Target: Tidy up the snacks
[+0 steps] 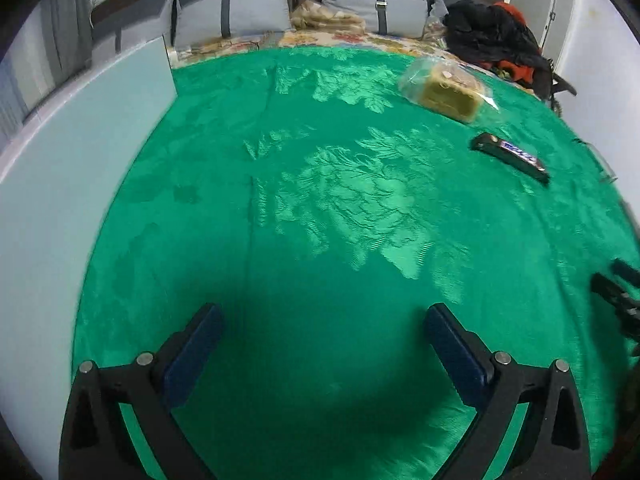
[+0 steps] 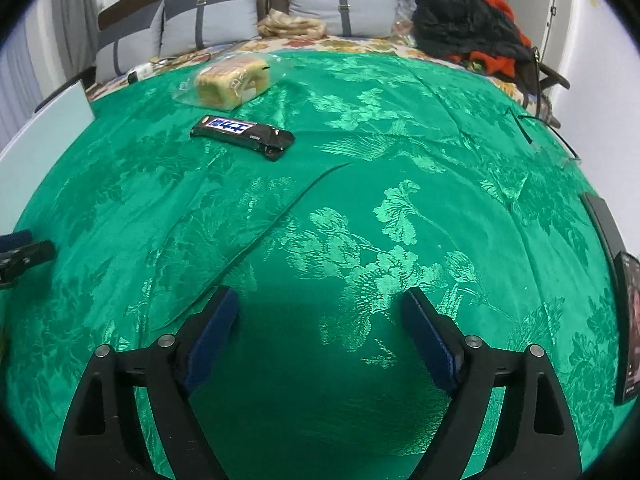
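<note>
A bag of sliced bread (image 1: pixel 442 86) in clear plastic lies at the far right of the green bedspread (image 1: pixel 320 208). A dark snack bar (image 1: pixel 510 157) lies nearer, to its right. My left gripper (image 1: pixel 322 320) is open and empty, low over bare cloth. In the right wrist view the bread (image 2: pixel 232 82) is far left and the bar (image 2: pixel 242 135) lies in front of it. My right gripper (image 2: pixel 320 306) is open and empty over the green bedspread (image 2: pixel 360 220). Each gripper shows at the edge of the other's view, right gripper (image 1: pixel 618 288), left gripper (image 2: pixel 20 254).
A pale blue board (image 1: pixel 80 152) stands along the left edge. Grey pillows (image 2: pixel 208 28) and a pile of dark and orange clothes (image 2: pixel 472 28) sit at the head of the bed. A dark phone (image 2: pixel 628 320) lies at the right edge.
</note>
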Demonstrator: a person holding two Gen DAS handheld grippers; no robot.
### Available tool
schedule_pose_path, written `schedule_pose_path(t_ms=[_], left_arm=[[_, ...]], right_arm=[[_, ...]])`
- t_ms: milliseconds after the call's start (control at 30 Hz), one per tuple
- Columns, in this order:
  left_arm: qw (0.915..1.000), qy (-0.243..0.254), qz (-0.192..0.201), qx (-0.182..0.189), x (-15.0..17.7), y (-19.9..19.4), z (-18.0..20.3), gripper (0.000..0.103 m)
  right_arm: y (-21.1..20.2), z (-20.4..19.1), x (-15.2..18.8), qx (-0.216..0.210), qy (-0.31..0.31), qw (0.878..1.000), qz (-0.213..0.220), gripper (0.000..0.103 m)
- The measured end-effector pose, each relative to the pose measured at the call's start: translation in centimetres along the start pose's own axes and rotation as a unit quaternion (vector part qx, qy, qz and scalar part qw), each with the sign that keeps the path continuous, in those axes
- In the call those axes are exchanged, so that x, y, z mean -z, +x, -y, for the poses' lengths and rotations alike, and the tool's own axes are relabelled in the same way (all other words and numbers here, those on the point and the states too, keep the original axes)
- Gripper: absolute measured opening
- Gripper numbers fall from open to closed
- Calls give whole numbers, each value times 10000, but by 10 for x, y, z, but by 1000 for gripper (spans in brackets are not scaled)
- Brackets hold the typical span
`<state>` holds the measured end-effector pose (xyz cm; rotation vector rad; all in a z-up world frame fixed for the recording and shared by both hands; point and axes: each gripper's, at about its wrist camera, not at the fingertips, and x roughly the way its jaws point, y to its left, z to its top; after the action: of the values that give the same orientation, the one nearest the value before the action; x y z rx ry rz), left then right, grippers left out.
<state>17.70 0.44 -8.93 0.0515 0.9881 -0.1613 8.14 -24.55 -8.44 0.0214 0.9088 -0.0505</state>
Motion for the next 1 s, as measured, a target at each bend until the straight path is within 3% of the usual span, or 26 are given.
schedule_pose_path(t_ms=[100,333,400,433,467,600,700,800,867,1000], left_arm=[[9998,112,174,-53,5,-1,1,103],[9998,132,160,-45,5,-1,0,103],[9997,185,-148,47,-4,3,0,102],[9989,157,-371,221,-16,5,1,100],[9980,131,-445,441,-31,4,3,92],[9922,421,-159,1161,-131,-9,32,91],[9877,864,2,1304,-198,-4,70,91],[9820,1199,-149,1452,-238,18,106,93],[9787,1486,-457,1338,-251,49,132,93],[9725,2071,-951,483,-247,115,166,96]], right_arm=[[0,0,0,0,-2,10000,0,88],[0,0,0,3,-3,10000,-2,88],[0,0,0,2,-3,10000,-3,88],[0,0,0,3,-3,10000,-3,88],[0,0,0,5,-4,10000,-3,88],[0,0,0,7,-4,10000,-4,88],[0,0,0,6,-3,10000,-5,88],[0,0,0,-2,0,10000,-6,89],[1,1,0,-6,1,10000,-7,89],[1,1,1,-17,5,10000,-8,89]])
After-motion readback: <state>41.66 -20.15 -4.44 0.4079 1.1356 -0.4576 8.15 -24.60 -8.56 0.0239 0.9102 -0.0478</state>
